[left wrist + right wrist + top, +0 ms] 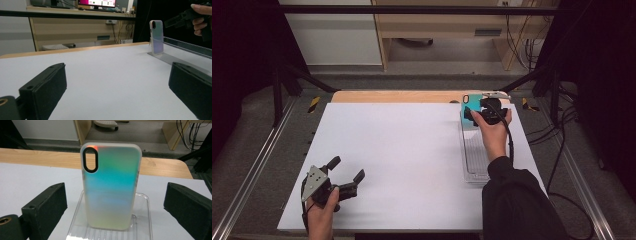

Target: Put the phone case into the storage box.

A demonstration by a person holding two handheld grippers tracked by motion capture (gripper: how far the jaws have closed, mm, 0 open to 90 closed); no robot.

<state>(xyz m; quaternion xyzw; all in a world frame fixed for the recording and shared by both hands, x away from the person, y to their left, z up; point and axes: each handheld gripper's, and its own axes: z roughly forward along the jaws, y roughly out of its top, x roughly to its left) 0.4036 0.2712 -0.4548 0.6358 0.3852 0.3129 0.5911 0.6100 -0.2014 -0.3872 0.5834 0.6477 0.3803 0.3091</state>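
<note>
An iridescent teal-to-yellow phone case point(111, 187) with an oval camera cut-out stands upright at the far end of a clear ridged tray point(145, 220). In the high view the case point(469, 111) is at the table's far right, with the tray point(475, 162) running toward me. My right gripper point(115, 205) is open; its jaws flank the case with a gap on each side. A hand holds this gripper point(486, 107) over the tray's far end. My left gripper point(347, 169) rests open near the front left, nothing between its jaws point(117, 85). From there the case point(156, 37) shows far off.
The white table top point(402, 150) stretches between the two grippers. A wooden strip point(397, 96) lines its far edge. Metal rails point(257, 160) run along both sides, and black cables point(557, 150) trail at the right.
</note>
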